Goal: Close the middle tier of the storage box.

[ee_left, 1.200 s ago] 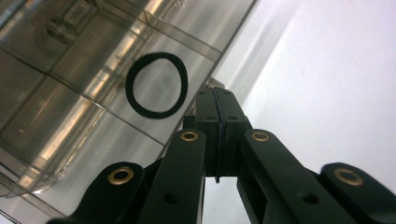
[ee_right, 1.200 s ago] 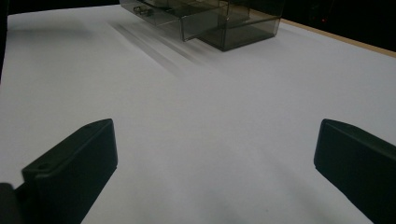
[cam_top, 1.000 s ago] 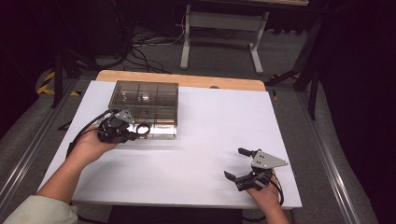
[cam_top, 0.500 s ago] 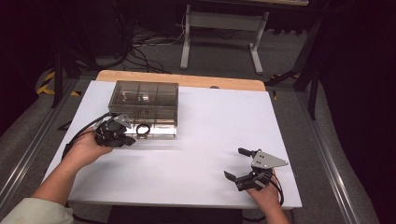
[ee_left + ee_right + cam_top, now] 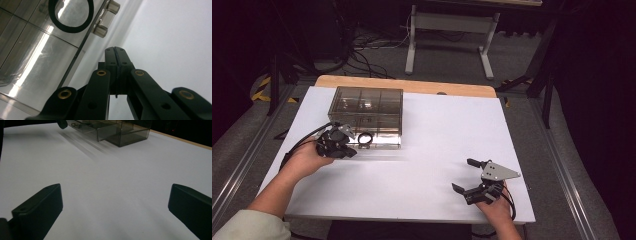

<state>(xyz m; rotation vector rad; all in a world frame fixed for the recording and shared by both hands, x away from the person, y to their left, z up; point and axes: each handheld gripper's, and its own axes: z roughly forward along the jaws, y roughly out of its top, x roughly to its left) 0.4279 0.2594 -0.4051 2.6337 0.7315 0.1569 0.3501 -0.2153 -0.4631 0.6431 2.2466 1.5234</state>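
We see one clear compartment box [image 5: 367,117] standing near the table's [image 5: 437,150] far left corner, its lid closed and its inside split into several cells. One black ring [image 5: 365,138] lies on the front part of the lid, close to the box's near edge; in the left gripper view the same ring [image 5: 70,15] sits on the clear plastic beside a small clear latch [image 5: 105,18] at the lid's rim. Nothing stands between the ring and the gripper tips. The rest of the white table top is bare, and a strip of bare wood shows along its far edge.

We count two grippers, one box and one ring. The left gripper [image 5: 343,142] is held at the box's near left side, the hand [image 5: 307,157] wrapped round its body and the forearm coming in from the table's near left corner. Its jaws are pressed together with nothing between them, the tips pointing at the box front just beside the ring.

The right gripper [image 5: 471,176] rests near the table's near right corner, well apart from the box, with the hand behind it at the near edge. Its jaws stand wide apart over bare table.
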